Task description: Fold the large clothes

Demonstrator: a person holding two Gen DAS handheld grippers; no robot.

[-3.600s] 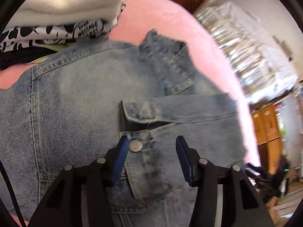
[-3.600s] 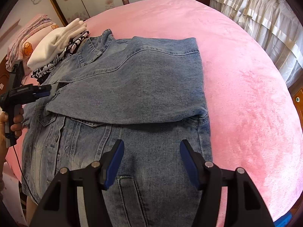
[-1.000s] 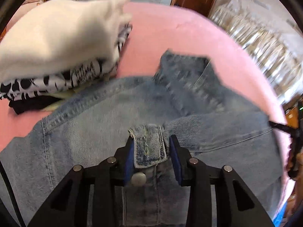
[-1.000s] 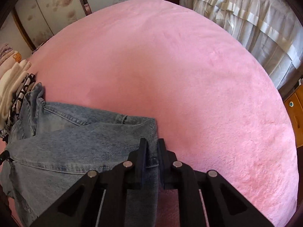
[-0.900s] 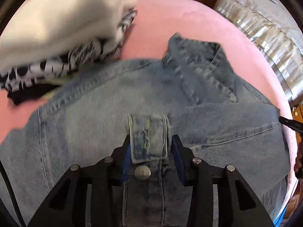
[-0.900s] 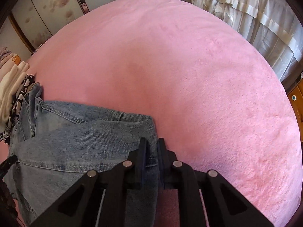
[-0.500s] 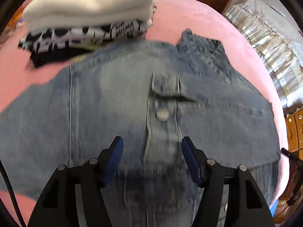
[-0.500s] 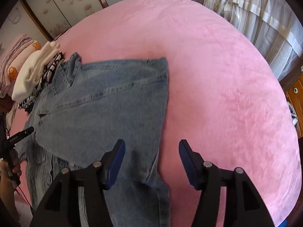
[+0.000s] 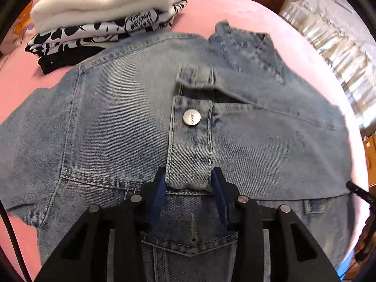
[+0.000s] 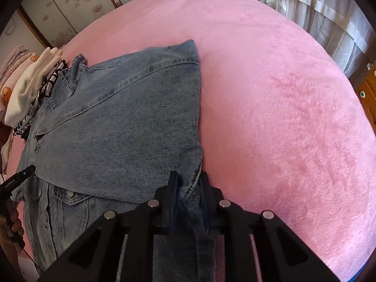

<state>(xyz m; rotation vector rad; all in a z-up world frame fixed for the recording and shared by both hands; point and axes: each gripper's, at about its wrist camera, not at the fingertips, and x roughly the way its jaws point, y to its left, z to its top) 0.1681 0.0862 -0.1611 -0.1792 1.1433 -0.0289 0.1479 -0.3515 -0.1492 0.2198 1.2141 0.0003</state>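
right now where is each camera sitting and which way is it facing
Left wrist: rides the left tool, low over the denim jacket, facing the folded clothes stack; its tool's black fingers pinch the button placket.
Right wrist: rides the right tool, at the jacket's side edge, facing across the pink bed; its fingers clamp denim, and the person's left hand shows.
Shared: jacket, stack, bed.
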